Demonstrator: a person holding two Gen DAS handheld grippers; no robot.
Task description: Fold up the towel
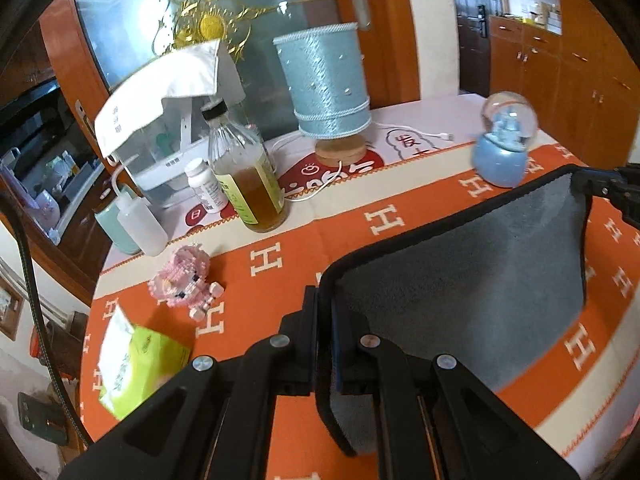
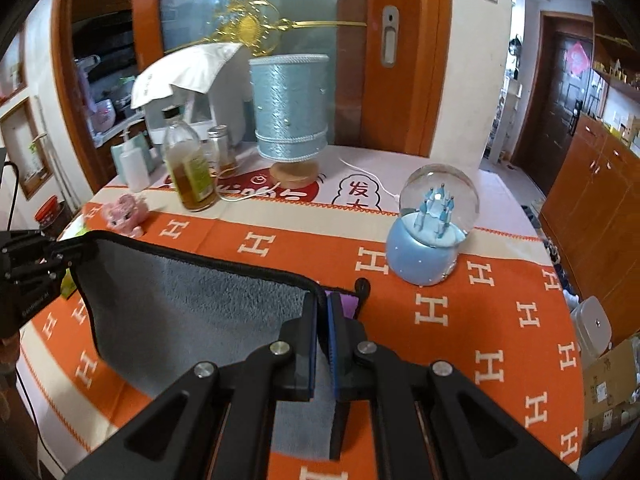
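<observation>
Over the orange-clothed table (image 1: 280,248), both grippers' fingers (image 1: 316,320) (image 2: 320,320) pinch the grey towel's (image 1: 460,264) corners aloft, so folding looks barely begun.

My left gripper (image 1: 324,300) pinches one black-edged corner of the grey towel (image 1: 460,264), lifted above the orange desk (image 1: 304,240). My right gripper (image 1: 600,188), mostly cut off at the frame edge, seems to clamp the far corner. A snow globe (image 1: 504,144) stands just beyond.

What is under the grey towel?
Under the lifted towel you can see the orange tablecloth with white H letters. Whatever lies right behind the hanging cloth is covered, so that part cannot be seen.
</observation>
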